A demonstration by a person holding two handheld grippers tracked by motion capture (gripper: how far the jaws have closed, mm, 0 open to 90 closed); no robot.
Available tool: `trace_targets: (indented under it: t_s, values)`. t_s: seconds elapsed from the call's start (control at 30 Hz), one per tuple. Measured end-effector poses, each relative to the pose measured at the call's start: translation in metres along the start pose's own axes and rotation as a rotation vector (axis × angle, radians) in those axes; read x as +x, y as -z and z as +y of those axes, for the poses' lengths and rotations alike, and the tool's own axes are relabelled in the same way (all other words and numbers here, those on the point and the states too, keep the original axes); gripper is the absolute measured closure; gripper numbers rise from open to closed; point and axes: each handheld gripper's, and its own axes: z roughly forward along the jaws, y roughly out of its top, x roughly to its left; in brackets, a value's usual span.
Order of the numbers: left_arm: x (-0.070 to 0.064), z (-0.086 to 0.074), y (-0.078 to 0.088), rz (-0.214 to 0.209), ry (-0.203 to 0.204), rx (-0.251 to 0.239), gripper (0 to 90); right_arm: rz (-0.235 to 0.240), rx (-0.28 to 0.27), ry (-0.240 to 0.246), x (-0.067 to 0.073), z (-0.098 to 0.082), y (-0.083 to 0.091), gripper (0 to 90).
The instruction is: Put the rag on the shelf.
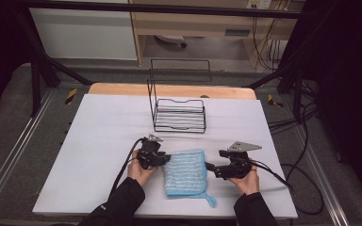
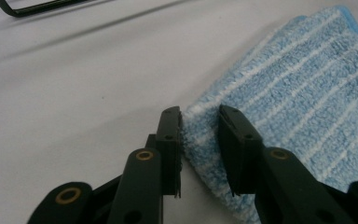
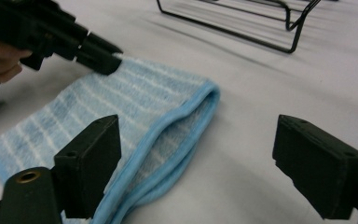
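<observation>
A folded blue towel with white stripes (image 1: 186,172) lies on the white table (image 1: 99,136) near the front edge. My left gripper (image 1: 168,158) is at the towel's far left corner. In the left gripper view its jaws stand close together with the towel's (image 2: 298,93) edge pinched between them (image 2: 200,114). The right gripper view shows that gripper (image 3: 105,63) clamped on the corner of the towel (image 3: 135,98). My right gripper (image 1: 209,165) sits at the towel's right side, open wide (image 3: 196,135), with the blue-hemmed fold lying by its left jaw.
A black wire rack (image 1: 179,115) with a raised back frame stands on the table behind the towel, also seen in the right gripper view (image 3: 261,23). Cables trail off the table's right side. A wooden board edge (image 1: 169,89) shows at the back.
</observation>
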Motion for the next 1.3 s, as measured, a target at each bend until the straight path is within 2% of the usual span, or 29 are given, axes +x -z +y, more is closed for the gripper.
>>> trace_targets:
  t_s: [0.07,0.23,0.4,0.47,0.57,0.7,0.77,0.87,1.13,1.3]
  values:
    - [-0.001,0.0,0.0,0.002,-0.005,0.0,71.5,-0.008,0.003,-0.001,-0.004,0.007,-0.007,20.2]
    - [-0.003,-0.001,0.0,0.01,-0.038,0.003,75.0,0.016,0.023,-0.018,-0.008,0.02,-0.033,26.8]
    - [-0.003,-0.002,-0.001,0.0,-0.045,-0.004,76.9,0.023,0.068,-0.031,-0.009,0.021,-0.052,39.3]
    - [-0.002,-0.003,-0.001,-0.005,-0.045,-0.007,77.1,0.011,0.098,-0.034,-0.01,0.019,-0.056,43.7]
    - [0.0,-0.004,-0.001,-0.017,-0.05,-0.02,77.3,0.01,0.117,-0.029,-0.012,0.017,-0.061,48.2]
    - [0.001,-0.004,-0.002,-0.023,-0.038,-0.017,77.5,0.021,0.138,-0.047,-0.012,0.015,-0.064,54.9]
    - [0.001,-0.004,-0.001,-0.018,-0.043,-0.015,77.6,0.04,0.153,-0.071,-0.011,0.015,-0.064,58.6]
    - [0.001,-0.004,-0.001,-0.02,-0.043,-0.013,77.9,0.063,0.165,-0.08,-0.011,0.015,-0.065,63.3]
    - [0.001,-0.003,-0.002,-0.028,-0.04,-0.015,80.9,0.091,0.173,-0.099,-0.011,0.016,-0.065,77.2]
    - [0.001,-0.003,-0.002,-0.031,-0.03,-0.029,81.7,0.094,0.169,-0.122,-0.012,0.017,-0.065,80.1]
